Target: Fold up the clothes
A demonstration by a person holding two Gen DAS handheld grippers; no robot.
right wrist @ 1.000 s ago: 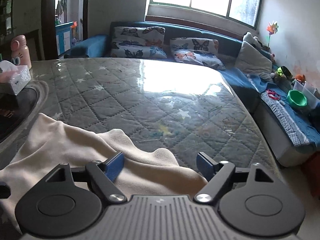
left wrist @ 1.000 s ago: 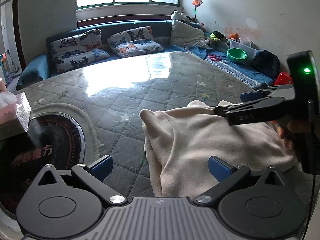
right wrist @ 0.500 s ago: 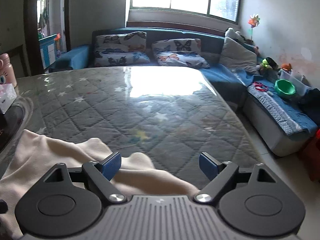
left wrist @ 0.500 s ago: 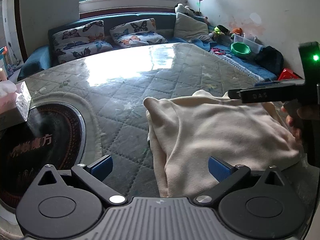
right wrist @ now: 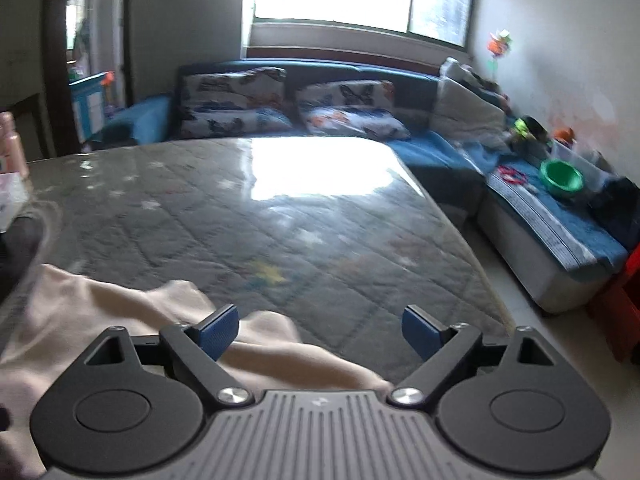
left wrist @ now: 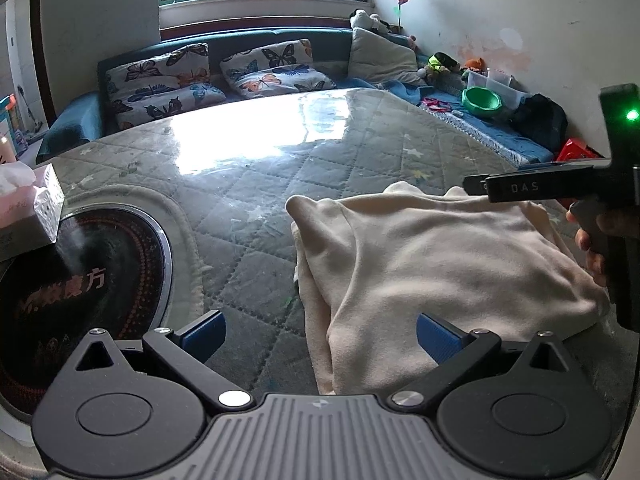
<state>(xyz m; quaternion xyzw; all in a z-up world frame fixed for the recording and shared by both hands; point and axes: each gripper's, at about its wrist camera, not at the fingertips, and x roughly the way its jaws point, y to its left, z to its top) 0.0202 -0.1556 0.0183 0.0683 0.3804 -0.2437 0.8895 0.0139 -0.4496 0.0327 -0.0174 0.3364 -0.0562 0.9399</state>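
Only leftward: tissue box

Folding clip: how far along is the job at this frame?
Done: the cream garment lies on the table already doubled, layered edges showing along its left side. In hand: nothing; the left gripper and right gripper are open above it, gripping no cloth. Left: perhaps another fold or tidying the rumpled edges; no other clothes are visible.

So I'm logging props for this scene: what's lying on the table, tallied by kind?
Cream garment: 1
Tissue box: 1
Round black hotplate: 1
Total: 3 on the table; anything beyond the left edge of either view can't be counted.
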